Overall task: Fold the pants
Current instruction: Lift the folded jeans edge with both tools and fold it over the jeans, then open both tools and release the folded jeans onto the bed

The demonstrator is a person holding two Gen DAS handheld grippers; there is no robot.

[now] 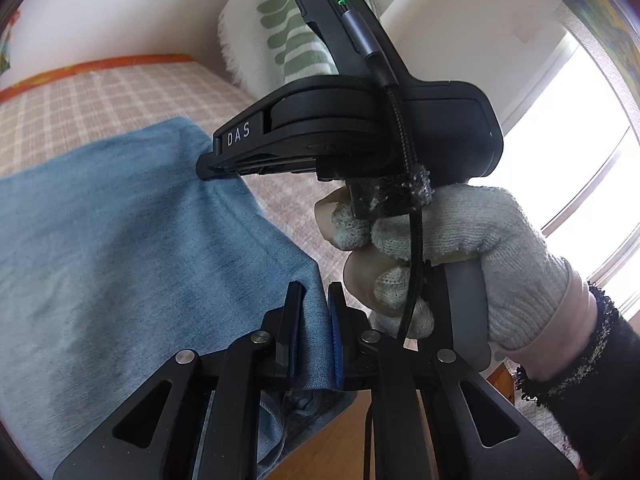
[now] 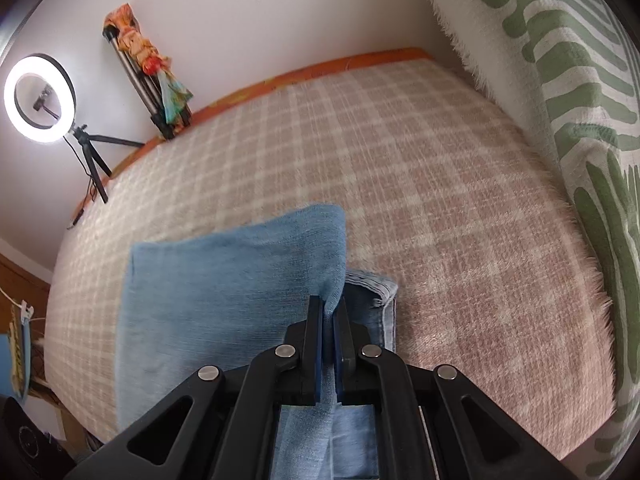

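Light blue denim pants (image 1: pixel 120 232) lie on the checked bed cover, partly lifted. My left gripper (image 1: pixel 314 300) is shut on a fold of the pants' edge near the bed's front edge. My right gripper (image 1: pixel 208 168), held by a gloved hand (image 1: pixel 440 248), shows in the left wrist view with its tip at the pants' far edge. In the right wrist view my right gripper (image 2: pixel 330 312) is shut on an edge of the pants (image 2: pixel 224 280), which hang folded to its left. A frayed hem (image 2: pixel 376 284) lies beneath.
The beige checked bed cover (image 2: pixel 400 168) spreads ahead. A green-patterned white cushion (image 2: pixel 560 80) lines its right side. A ring light on a tripod (image 2: pixel 40 98) and a folded tripod (image 2: pixel 148 68) stand at the far left wall. A bright window (image 1: pixel 580 152) is to the right.
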